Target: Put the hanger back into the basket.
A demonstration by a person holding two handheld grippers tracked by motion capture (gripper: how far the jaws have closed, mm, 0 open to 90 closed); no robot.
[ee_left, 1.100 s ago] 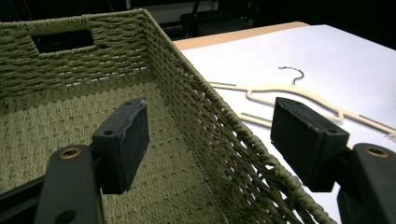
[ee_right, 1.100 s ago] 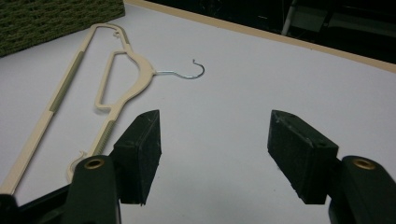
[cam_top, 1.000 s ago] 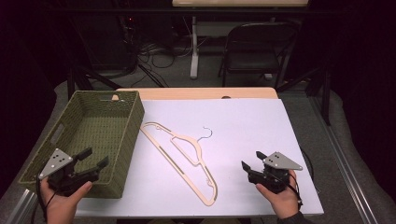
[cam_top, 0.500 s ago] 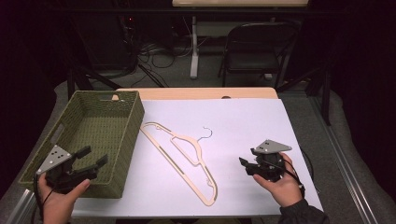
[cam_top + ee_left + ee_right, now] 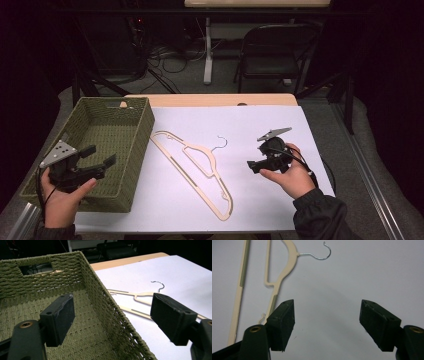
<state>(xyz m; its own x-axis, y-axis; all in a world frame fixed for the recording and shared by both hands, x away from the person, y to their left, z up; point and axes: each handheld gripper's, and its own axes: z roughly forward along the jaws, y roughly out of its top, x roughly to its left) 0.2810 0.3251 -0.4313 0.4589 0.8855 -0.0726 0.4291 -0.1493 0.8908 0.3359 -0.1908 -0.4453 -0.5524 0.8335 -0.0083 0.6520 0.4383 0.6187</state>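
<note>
While both tongs gape wide, cream hanger (image 5: 196,169) flat, long bar diagonal, hook (image 5: 221,143) toward right tongs (image 5: 254,166).

Cream hanger (image 5: 200,165) (olive woven basket (image 5: 107,135))

Setting: lab or recording studio. Evidence: dark surround, cable tangle (image 5: 167,55) on grey carpet, folding chair (image 5: 275,50), white sheet (image 5: 260,120) over wooden tabletop (image 5: 210,99), equipment stands.
</note>
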